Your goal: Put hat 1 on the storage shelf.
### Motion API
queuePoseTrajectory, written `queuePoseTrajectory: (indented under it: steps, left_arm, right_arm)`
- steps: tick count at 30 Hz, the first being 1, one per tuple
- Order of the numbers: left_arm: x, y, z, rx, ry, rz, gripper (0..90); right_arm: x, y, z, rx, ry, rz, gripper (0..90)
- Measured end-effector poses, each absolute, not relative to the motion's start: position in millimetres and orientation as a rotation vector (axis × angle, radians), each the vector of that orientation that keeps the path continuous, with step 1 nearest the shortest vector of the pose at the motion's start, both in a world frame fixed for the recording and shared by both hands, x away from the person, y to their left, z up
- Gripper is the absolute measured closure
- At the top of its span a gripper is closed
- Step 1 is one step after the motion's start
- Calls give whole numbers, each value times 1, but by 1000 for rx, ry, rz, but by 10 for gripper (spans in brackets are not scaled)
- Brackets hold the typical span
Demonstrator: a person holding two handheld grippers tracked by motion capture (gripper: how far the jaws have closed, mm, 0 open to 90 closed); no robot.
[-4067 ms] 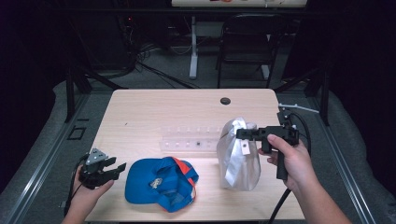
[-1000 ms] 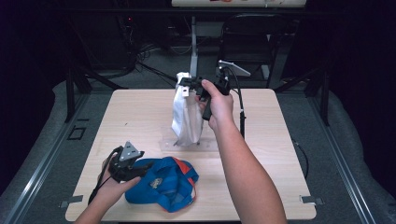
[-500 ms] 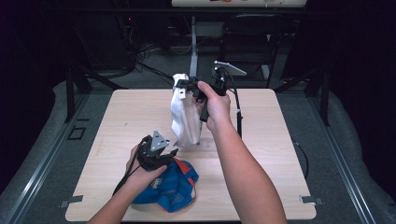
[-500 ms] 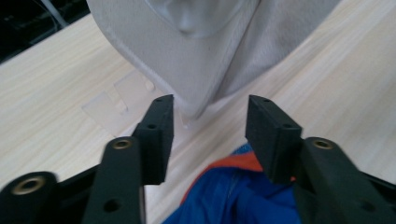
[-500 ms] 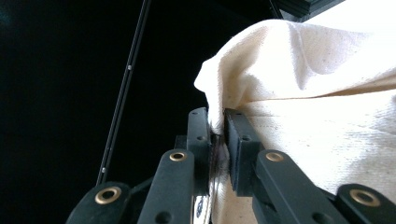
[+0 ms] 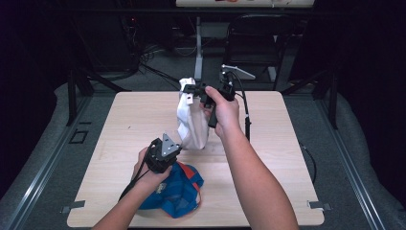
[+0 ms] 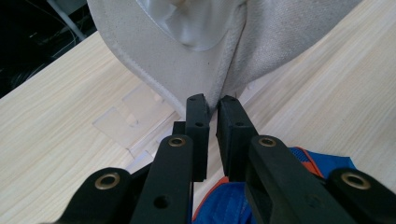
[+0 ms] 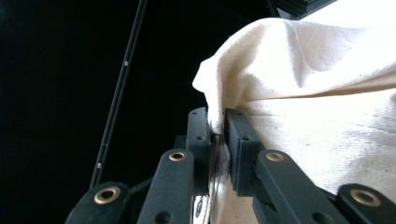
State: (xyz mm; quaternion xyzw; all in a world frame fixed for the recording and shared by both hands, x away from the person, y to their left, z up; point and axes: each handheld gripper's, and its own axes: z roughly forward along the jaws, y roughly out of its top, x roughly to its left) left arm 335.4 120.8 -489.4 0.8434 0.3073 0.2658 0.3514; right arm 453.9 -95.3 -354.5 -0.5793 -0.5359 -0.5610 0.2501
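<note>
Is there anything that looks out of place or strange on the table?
Nothing looks damaged or spilled. The white cloth bag hangs upright from the right gripper, its bottom on the table. The left gripper nips its lower edge. A blue cap lies crumpled.

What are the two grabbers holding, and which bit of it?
Both hold the white cloth bag. The right gripper pinches its top edge; the left gripper has its jaws on the bottom corner.
</note>
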Motion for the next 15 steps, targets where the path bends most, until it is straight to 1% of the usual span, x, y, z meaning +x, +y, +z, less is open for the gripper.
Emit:
queuePoseTrajectory:
  steps: [7, 15]
  left_arm:
    - [336, 138, -497, 2119, 863, 636, 850]
    - [336, 151, -508, 2083, 912, 592, 850]
  right_arm:
    - [449, -98, -354, -1618, -1605, -1505, 806]
    - [445, -112, -363, -1626, -1620, -1490, 776]
